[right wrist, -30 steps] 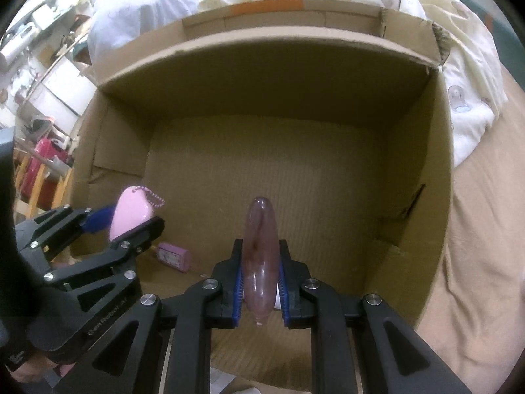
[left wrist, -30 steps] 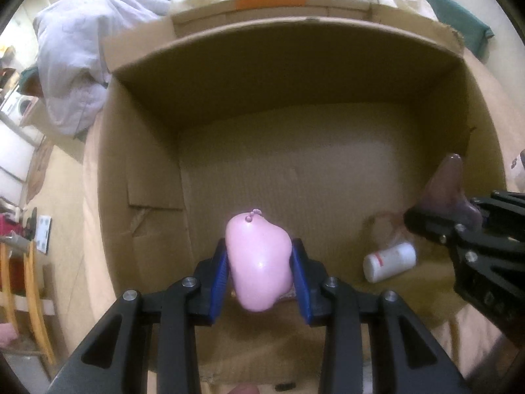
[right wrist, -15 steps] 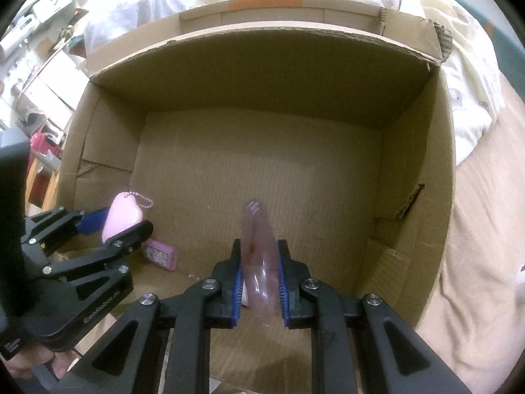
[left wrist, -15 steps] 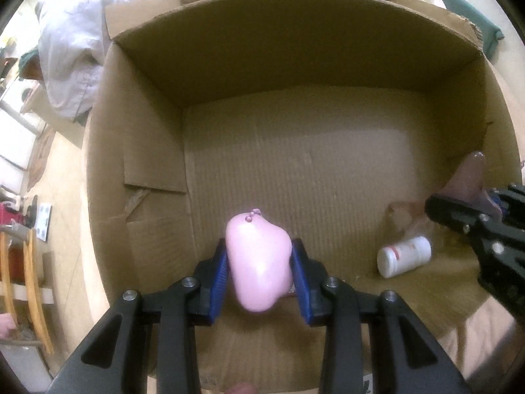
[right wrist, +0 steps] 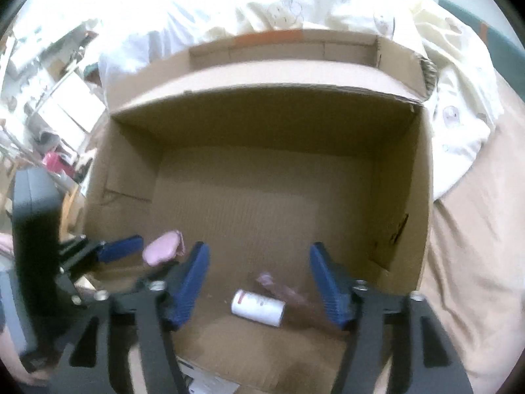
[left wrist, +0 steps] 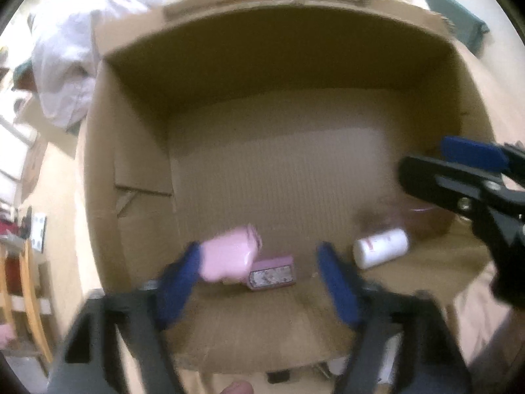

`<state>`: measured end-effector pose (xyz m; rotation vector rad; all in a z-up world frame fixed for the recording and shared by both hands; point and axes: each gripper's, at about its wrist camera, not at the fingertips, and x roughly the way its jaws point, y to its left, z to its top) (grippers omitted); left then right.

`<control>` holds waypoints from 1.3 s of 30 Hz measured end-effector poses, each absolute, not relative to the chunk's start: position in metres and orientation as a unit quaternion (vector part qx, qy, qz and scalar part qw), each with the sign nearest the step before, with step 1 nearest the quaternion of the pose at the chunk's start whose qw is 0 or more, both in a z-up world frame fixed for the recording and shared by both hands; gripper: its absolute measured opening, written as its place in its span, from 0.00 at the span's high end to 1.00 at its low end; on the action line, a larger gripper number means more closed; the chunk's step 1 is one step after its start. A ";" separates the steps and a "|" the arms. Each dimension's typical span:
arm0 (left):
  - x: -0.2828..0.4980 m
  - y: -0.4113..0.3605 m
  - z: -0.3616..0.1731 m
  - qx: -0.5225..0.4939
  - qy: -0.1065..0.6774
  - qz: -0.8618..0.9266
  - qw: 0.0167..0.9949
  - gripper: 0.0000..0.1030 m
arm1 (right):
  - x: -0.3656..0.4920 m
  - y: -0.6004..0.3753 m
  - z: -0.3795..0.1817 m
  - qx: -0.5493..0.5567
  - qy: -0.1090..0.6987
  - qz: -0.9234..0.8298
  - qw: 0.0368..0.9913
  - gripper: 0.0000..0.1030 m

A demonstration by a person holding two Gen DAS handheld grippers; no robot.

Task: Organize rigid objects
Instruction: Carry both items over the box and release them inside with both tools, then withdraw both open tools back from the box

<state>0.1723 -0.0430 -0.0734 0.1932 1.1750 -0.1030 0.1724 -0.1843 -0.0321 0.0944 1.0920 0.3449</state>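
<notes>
A large open cardboard box fills both views. My left gripper is open over its near left part; the pink rounded object lies just off its left finger, on or above the box floor, beside a small pink case. My right gripper is open over the near right part. The translucent mauve oblong object lies blurred on the floor between its fingers, next to a white bottle. The white bottle also shows in the left wrist view.
The box sits on a tan sheet, with white and cream bedding behind it. Furniture and clutter stand off to the left. A wooden chair is at the far left.
Both grippers opened. The pink object left the left gripper and dropped toward the box floor. The mauve object left the right gripper and lies by the white bottle.
</notes>
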 end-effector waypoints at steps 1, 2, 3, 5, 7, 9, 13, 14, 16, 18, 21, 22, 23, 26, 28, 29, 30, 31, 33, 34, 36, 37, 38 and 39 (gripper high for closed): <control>0.171 -0.043 -0.071 0.089 0.549 -0.051 0.830 0.15 | 0.172 -0.184 -0.029 0.044 0.511 0.164 0.842 0.26; 0.170 -0.042 -0.068 0.083 0.546 -0.056 0.832 0.15 | 0.171 -0.184 -0.027 0.045 0.508 0.167 0.844 0.22; 0.170 -0.040 -0.067 0.079 0.544 -0.059 0.833 0.14 | 0.171 -0.183 -0.026 0.048 0.505 0.172 0.844 0.18; 0.171 -0.036 -0.064 0.072 0.543 -0.060 0.835 0.10 | 0.169 -0.185 -0.023 0.048 0.498 0.174 0.848 0.05; 0.170 -0.031 -0.063 0.068 0.543 -0.058 0.835 0.09 | 0.168 -0.185 -0.021 0.053 0.490 0.178 0.851 0.00; 0.172 -0.026 -0.065 0.062 0.548 -0.055 0.832 0.09 | 0.168 -0.184 -0.020 0.057 0.489 0.183 0.851 0.00; 0.175 -0.020 -0.064 0.057 0.551 -0.051 0.831 0.09 | 0.167 -0.182 -0.023 0.056 0.490 0.178 0.851 0.00; 0.174 -0.019 -0.064 0.057 0.550 -0.051 0.831 0.09 | 0.167 -0.183 -0.023 0.060 0.490 0.179 0.851 0.00; 0.175 -0.022 -0.062 0.059 0.549 -0.051 0.832 0.09 | 0.167 -0.184 -0.023 0.065 0.492 0.180 0.849 0.00; 0.176 -0.019 -0.060 0.057 0.547 -0.051 0.834 0.09 | 0.167 -0.186 -0.023 0.069 0.492 0.176 0.850 0.00; 0.168 -0.035 -0.053 0.050 0.549 -0.053 0.833 0.09 | 0.167 -0.188 -0.020 0.075 0.491 0.176 0.850 0.00; 0.164 -0.039 -0.051 0.050 0.548 -0.054 0.833 0.09 | 0.167 -0.188 -0.019 0.078 0.490 0.176 0.850 0.00; 0.164 -0.039 -0.049 0.051 0.546 -0.053 0.834 0.09 | 0.166 -0.190 -0.017 0.081 0.489 0.176 0.850 0.00; 0.161 -0.035 -0.040 0.045 0.533 -0.046 0.843 0.09 | 0.162 -0.194 -0.012 0.092 0.485 0.174 0.852 0.00; 0.154 -0.034 -0.035 0.035 0.533 -0.046 0.844 0.09 | 0.158 -0.197 -0.009 0.092 0.484 0.173 0.853 0.00; 0.151 -0.034 -0.033 0.032 0.534 -0.047 0.844 0.09 | 0.155 -0.198 -0.009 0.091 0.484 0.170 0.854 0.00; 0.147 -0.033 -0.030 0.030 0.534 -0.047 0.844 0.09 | 0.153 -0.200 -0.008 0.090 0.486 0.166 0.854 0.00; 0.143 -0.032 -0.026 0.028 0.534 -0.048 0.844 0.09 | 0.150 -0.201 -0.007 0.089 0.487 0.164 0.853 0.00; 0.136 -0.031 -0.019 0.027 0.533 -0.049 0.844 0.09 | 0.144 -0.205 -0.001 0.091 0.487 0.161 0.853 0.00; 0.132 -0.029 -0.015 0.026 0.531 -0.050 0.845 0.09 | 0.141 -0.207 0.001 0.095 0.487 0.160 0.854 0.00; 0.126 -0.021 -0.010 0.023 0.532 -0.049 0.845 0.09 | 0.134 -0.210 0.007 0.108 0.486 0.159 0.853 0.00; 0.123 -0.017 -0.008 0.020 0.534 -0.046 0.844 0.09 | 0.131 -0.212 0.010 0.115 0.486 0.159 0.852 0.00; 0.120 -0.013 -0.007 0.017 0.537 -0.044 0.842 0.09 | 0.126 -0.213 0.013 0.120 0.484 0.159 0.852 0.00; 0.116 -0.008 -0.006 0.015 0.543 -0.039 0.839 0.09 | 0.121 -0.214 0.016 0.122 0.482 0.159 0.853 0.00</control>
